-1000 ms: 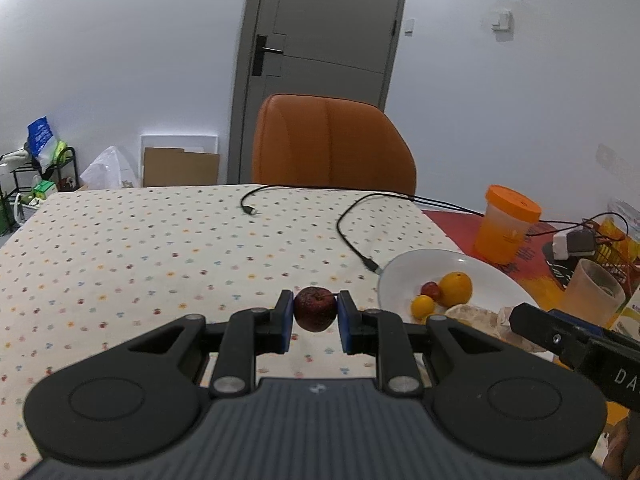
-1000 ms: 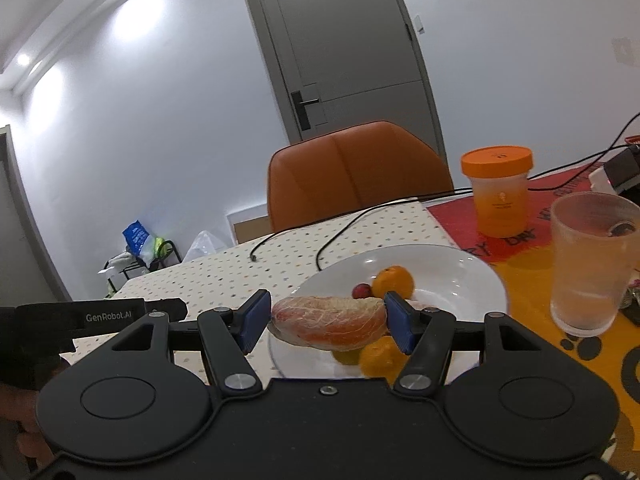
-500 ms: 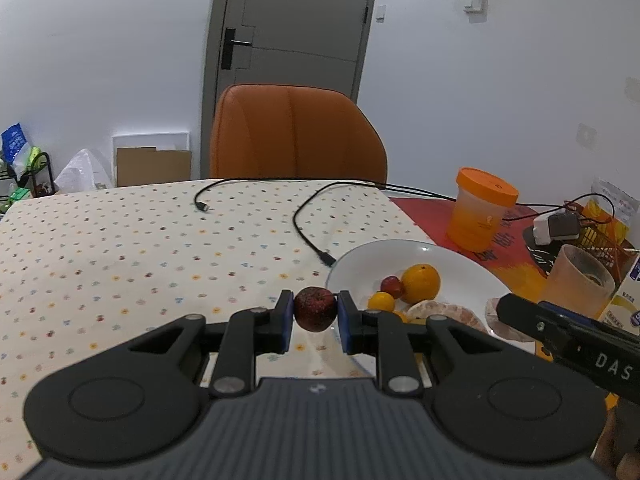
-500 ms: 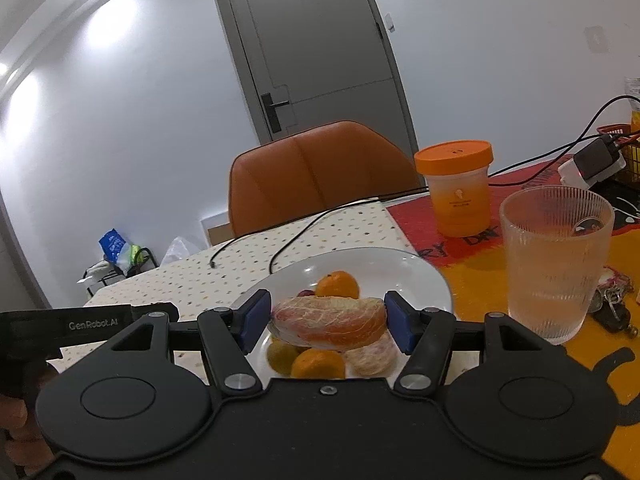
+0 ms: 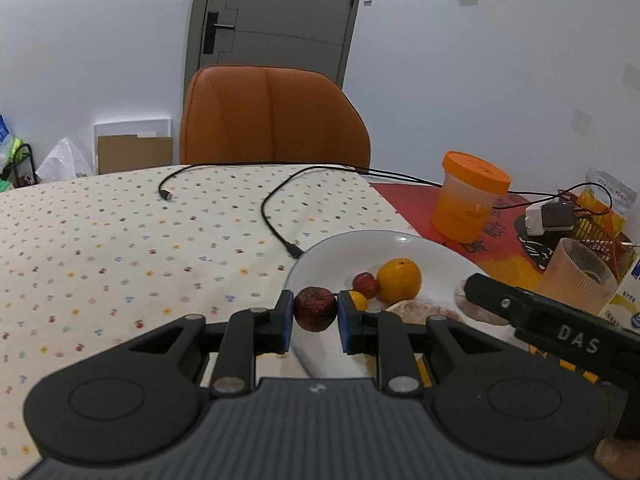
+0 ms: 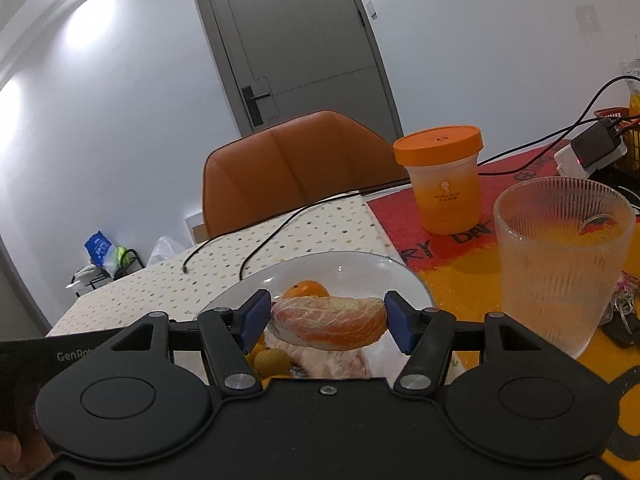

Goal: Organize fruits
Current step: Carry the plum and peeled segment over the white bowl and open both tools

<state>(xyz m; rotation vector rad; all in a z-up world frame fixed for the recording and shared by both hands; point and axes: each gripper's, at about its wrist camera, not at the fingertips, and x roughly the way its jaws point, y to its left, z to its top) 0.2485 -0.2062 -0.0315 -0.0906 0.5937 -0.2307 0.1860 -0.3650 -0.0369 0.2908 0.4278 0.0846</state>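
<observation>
You hold two grippers over one white plate point(image 5: 316, 258). Your left gripper point(image 5: 316, 314) is closed on a single small dark red fruit point(image 5: 315, 309), round and speckled with a dimpled top, pinched between the two blue pads at the plate's near-left rim. Your right gripper point(image 6: 328, 322) is opened wider and clamps one peeled citrus segment point(image 6: 328, 322) end to end: a long wedge, pale and veined with white pith, with orange flesh showing along its lower edge. It hangs above the plate's near side.

On the plate, the left wrist view shows one orange point(image 5: 399, 279), one small red fruit point(image 5: 366, 285) touching its left side, and one small yellow fruit point(image 5: 358, 300) partly hidden behind the gripper pad. At least one more peeled citrus piece point(image 6: 332, 360) lies beneath the held segment; how many lie there you cannot tell.

The plate sits on the worktop point(image 5: 120, 240), at the edge of a spotted cloth beside a red and orange mat. On the mat stand one orange-lidded tub point(image 6: 444, 182) and one ribbed glass point(image 6: 560, 256), well apart from the plate. Two black cables point(image 5: 276, 208) trail across the cloth, and one orange chair point(image 5: 272, 116) stands behind the worktop.
</observation>
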